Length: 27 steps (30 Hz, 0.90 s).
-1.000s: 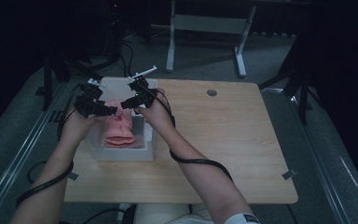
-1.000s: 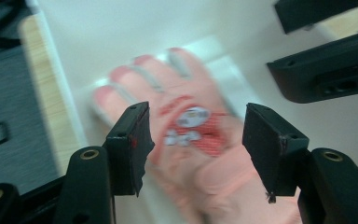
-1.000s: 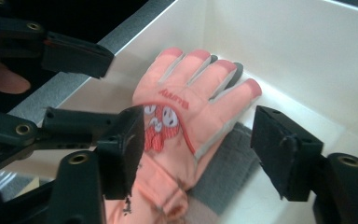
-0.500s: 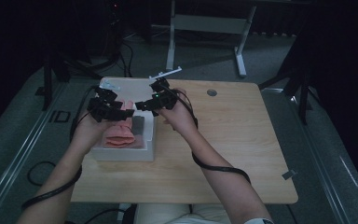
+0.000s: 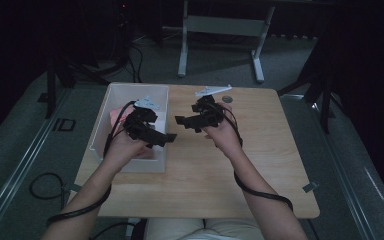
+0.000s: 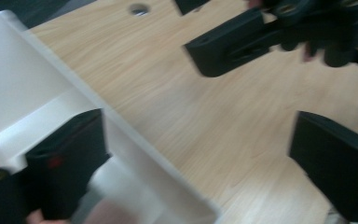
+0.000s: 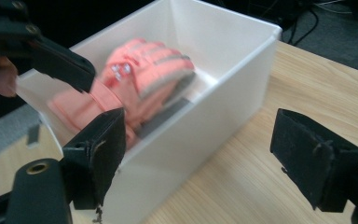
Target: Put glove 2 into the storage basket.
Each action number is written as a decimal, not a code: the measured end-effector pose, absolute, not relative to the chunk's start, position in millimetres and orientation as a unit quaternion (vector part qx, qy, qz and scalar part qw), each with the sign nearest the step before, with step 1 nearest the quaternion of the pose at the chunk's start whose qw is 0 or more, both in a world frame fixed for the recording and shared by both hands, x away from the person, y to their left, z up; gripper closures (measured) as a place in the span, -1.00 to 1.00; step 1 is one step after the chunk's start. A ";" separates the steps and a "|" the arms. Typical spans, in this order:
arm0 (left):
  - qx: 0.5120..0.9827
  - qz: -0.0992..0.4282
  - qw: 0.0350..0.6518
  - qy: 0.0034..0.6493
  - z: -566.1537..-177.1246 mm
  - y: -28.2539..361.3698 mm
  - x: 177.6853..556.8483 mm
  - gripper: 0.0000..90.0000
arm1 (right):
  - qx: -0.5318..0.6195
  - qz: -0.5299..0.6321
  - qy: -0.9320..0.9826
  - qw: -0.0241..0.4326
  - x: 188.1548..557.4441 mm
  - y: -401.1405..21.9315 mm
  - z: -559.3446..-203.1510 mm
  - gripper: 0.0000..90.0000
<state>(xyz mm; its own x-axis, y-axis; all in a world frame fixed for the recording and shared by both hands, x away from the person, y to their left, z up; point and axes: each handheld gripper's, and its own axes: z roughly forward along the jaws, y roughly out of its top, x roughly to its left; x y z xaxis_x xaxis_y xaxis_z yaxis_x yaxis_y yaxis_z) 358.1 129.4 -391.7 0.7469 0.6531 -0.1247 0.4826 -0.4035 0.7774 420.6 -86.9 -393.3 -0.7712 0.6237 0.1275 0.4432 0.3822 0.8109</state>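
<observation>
left gripper [image 5: 166,138]: jaws spread wide, nothing in them, sitting right over the near right wall of the white bin [image 5: 130,91], one jaw inside and one out over the table

right gripper [image 5: 182,120]: also spread and empty, over bare wooden table [image 5: 260,165] just right of the bin, pointing left at it

pink gloves [image 7: 140,77]: lying in the bin, left of both grippers

long axis: gloves run roughly near-to-far along the bin, best guess

nearer hand: left one, easily; the right would have to cross the bin wall
</observation>
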 end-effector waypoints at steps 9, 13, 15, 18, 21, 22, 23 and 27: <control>0.835 0.079 0.453 0.301 -400.2 96.0 346.0 -0.98 | 0.310 0.447 0.832 0.108 416.0 -124.6 -417.8 -0.61; 0.840 0.066 0.460 0.280 -404.8 81.2 337.8 -0.98 | 0.306 0.445 0.834 0.112 411.3 -136.6 -428.2 -0.61; 0.844 0.056 0.462 0.268 -408.5 73.4 334.3 -0.98 | 0.309 0.449 0.832 0.103 409.7 -143.2 -433.3 -0.61; 0.846 0.045 0.464 0.260 -412.2 66.2 331.5 -0.98 | 0.316 0.445 0.831 0.105 408.0 -149.5 -438.0 -0.61; 0.855 0.040 0.458 0.238 -419.8 52.5 325.9 -0.98 | 0.322 0.438 0.832 0.105 405.1 -158.2 -446.5 -0.60; 0.858 0.040 0.457 0.232 -421.8 49.3 324.3 -0.98 | 0.322 0.439 0.832 0.104 404.1 -159.8 -448.6 -0.60; 0.861 0.039 0.453 0.227 -424.4 45.1 322.2 -0.98 | 0.320 0.439 0.833 0.104 403.2 -161.4 -450.9 -0.60; 0.870 0.028 0.447 0.208 -436.2 31.7 316.4 -0.98 | 0.310 0.428 0.843 0.106 397.7 -168.9 -466.5 -0.60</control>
<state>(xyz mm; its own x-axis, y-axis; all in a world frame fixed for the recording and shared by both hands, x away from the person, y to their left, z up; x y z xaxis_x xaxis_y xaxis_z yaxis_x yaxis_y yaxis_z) 316.4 31.7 -436.2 0.9122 0.3863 -0.1366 0.3357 -0.5137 0.7895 397.7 -168.9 -466.5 -0.7854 0.6130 0.0855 0.4309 0.4424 0.7865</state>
